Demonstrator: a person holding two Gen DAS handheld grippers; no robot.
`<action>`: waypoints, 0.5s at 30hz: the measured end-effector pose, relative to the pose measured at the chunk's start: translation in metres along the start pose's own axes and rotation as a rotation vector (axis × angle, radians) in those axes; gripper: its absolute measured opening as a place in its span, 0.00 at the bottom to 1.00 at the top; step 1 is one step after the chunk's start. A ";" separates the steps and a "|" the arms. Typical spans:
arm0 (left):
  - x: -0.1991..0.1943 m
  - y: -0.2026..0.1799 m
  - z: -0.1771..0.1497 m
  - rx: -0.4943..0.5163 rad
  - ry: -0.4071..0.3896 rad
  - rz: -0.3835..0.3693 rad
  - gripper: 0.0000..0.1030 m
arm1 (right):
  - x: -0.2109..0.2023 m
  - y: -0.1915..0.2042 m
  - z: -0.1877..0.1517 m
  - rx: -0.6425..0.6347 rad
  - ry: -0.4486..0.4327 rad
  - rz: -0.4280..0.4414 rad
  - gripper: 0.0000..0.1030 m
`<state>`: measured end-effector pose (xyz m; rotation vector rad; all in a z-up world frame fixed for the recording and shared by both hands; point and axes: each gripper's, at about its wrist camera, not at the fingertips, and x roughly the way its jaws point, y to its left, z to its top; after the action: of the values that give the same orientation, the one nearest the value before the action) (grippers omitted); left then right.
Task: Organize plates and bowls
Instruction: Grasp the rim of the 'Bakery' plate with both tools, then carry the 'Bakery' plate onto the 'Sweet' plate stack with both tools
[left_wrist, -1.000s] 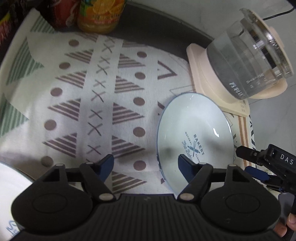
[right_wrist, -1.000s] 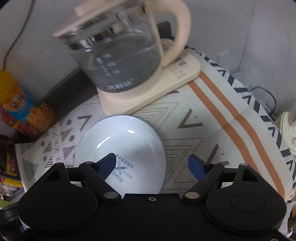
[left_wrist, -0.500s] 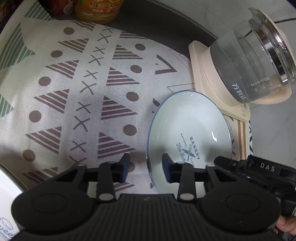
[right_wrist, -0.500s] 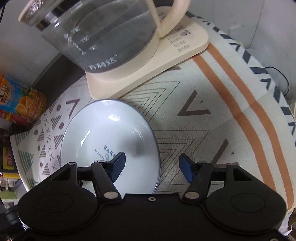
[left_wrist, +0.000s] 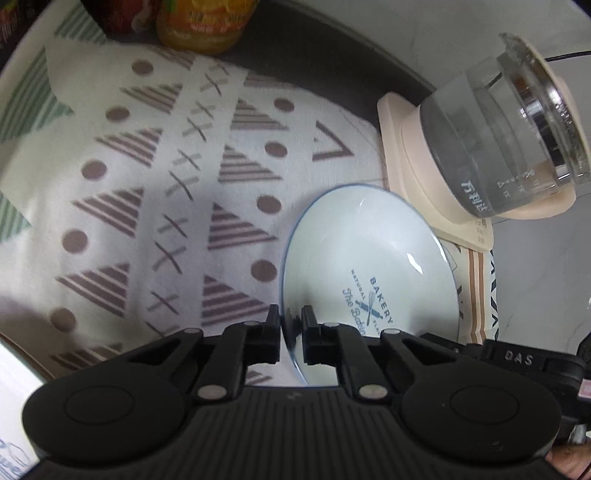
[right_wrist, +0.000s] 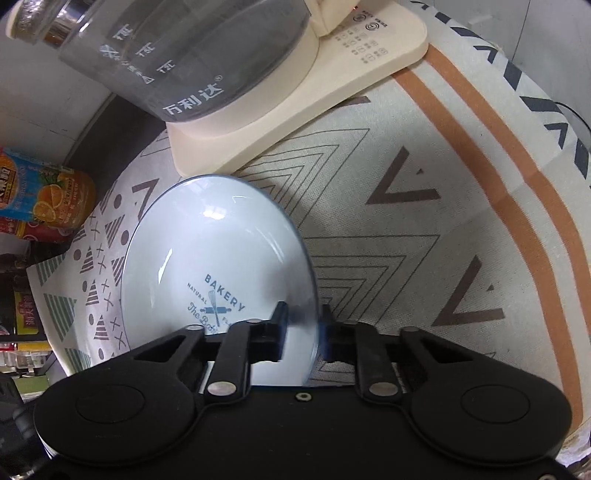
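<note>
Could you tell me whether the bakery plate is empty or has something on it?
Empty: the plate shows only its printed bakery logo and glare, no food.

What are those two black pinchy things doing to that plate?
A person is holding a gripper in each hand. The left gripper and the right gripper have both just closed on opposite edges of the white plate that says BAKERY. The plate sits on the patterned tablecloth, right next to a glass kettle on its cream base. It looks ready to be lifted.
</note>
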<state>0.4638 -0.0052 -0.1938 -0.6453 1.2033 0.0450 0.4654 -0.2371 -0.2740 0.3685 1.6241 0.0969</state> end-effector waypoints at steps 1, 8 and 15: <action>-0.003 0.002 0.000 0.000 -0.009 0.000 0.09 | -0.002 0.001 -0.002 -0.007 -0.008 0.013 0.12; -0.022 0.012 0.004 0.026 -0.048 -0.010 0.09 | -0.021 0.021 -0.013 -0.063 -0.086 0.079 0.08; -0.049 0.020 0.010 0.051 -0.099 -0.022 0.09 | -0.031 0.041 -0.023 -0.083 -0.155 0.098 0.08</action>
<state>0.4463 0.0301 -0.1578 -0.6050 1.0985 0.0281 0.4514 -0.2036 -0.2309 0.3825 1.4446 0.2049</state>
